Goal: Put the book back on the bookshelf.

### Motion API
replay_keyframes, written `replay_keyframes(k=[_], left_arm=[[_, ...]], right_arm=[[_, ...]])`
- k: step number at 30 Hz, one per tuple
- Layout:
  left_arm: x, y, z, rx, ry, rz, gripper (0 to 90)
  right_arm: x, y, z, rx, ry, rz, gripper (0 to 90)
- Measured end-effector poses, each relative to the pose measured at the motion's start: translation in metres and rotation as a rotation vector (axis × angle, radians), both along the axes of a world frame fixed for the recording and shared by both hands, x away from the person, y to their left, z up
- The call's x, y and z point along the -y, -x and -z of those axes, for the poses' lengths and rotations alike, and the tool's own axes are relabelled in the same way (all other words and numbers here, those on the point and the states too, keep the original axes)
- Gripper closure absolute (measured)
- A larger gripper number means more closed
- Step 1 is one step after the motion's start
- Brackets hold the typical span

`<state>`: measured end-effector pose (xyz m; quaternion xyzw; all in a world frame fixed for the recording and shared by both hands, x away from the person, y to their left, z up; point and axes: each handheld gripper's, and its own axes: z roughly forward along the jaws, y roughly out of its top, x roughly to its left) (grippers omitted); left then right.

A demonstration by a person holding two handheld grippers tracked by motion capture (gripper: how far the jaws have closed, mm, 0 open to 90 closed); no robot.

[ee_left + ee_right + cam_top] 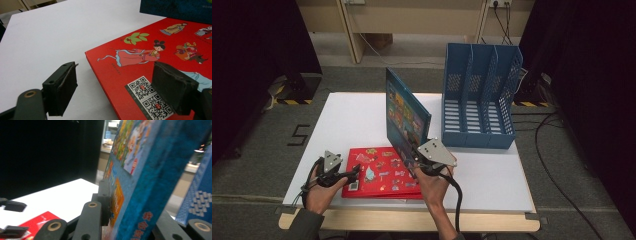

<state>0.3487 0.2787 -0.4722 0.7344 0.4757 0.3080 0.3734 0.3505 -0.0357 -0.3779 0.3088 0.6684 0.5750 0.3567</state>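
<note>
Two grippers: left (353, 173) wide, right (416, 161) clamps blue book (406, 114); one red book (382, 172).

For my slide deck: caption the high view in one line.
Right gripper holds a blue book upright beside the blue file rack; left gripper open at a red book.

A book (404, 117) is held upright on edge near the middle of the table (357, 120), clamped in the right gripper (419, 162). A second book (382, 172) is laid flat at the front edge, left of it. A file rack (479, 97) is stood behind and to the right.
</note>
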Motion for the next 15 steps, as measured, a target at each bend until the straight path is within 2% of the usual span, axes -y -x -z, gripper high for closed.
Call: replay_keyframes(k=[2,6,9,15], left_arm=[[0.000,0.000,0.000,0.004,0.002,-0.002,19.9],[0.001,-0.001,0.001,0.001,0.003,0.001,19.9],[0.001,0.000,0.000,0.004,0.001,0.003,19.9],[0.000,0.000,0.000,0.001,0.004,0.004,19.9]], right_arm=[[0.000,0.000,0.000,0.005,0.006,0.010,77.3],[-0.003,0.003,0.004,0.009,-0.046,0.026,77.6],[-0.008,0.007,0.006,0.017,-0.051,0.022,78.1],[-0.015,0.008,0.011,0.002,-0.060,0.019,77.4]])
